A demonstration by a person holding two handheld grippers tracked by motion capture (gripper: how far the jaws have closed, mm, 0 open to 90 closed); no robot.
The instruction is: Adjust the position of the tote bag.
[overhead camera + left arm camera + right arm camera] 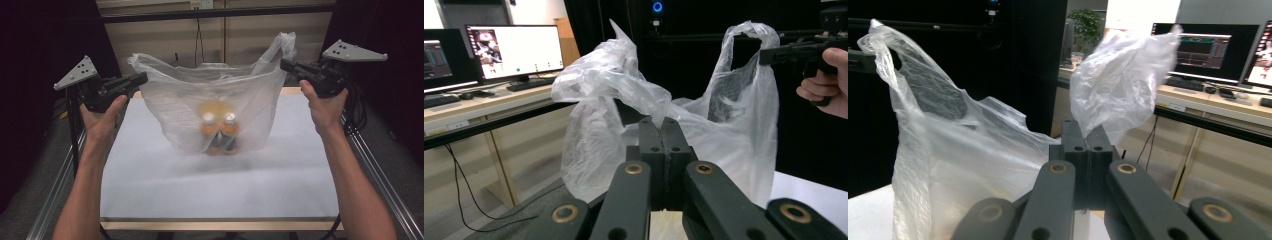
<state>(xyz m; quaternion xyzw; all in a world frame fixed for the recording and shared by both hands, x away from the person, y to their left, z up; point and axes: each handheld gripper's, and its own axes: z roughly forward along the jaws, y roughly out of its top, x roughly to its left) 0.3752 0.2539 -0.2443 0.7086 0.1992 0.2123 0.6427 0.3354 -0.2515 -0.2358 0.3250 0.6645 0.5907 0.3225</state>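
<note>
- Centrally, a thin clear plastic bag (215,107) hangs just above the white desk (220,185), stretched left to right, mouth up; two orange bottles (218,132) stand upright in its sagging bottom
- loading looks done and the lift made; carrying or setting down seems left
- left gripper (142,78), fingers together, clamped on the left handle
- right gripper (285,64), likewise pinching the right handle
- monitors (514,50) beyond

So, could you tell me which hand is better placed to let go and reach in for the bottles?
Neither clearly: the left gripper and right gripper each pinch a handle of the lifted bag, bottles central.
</note>
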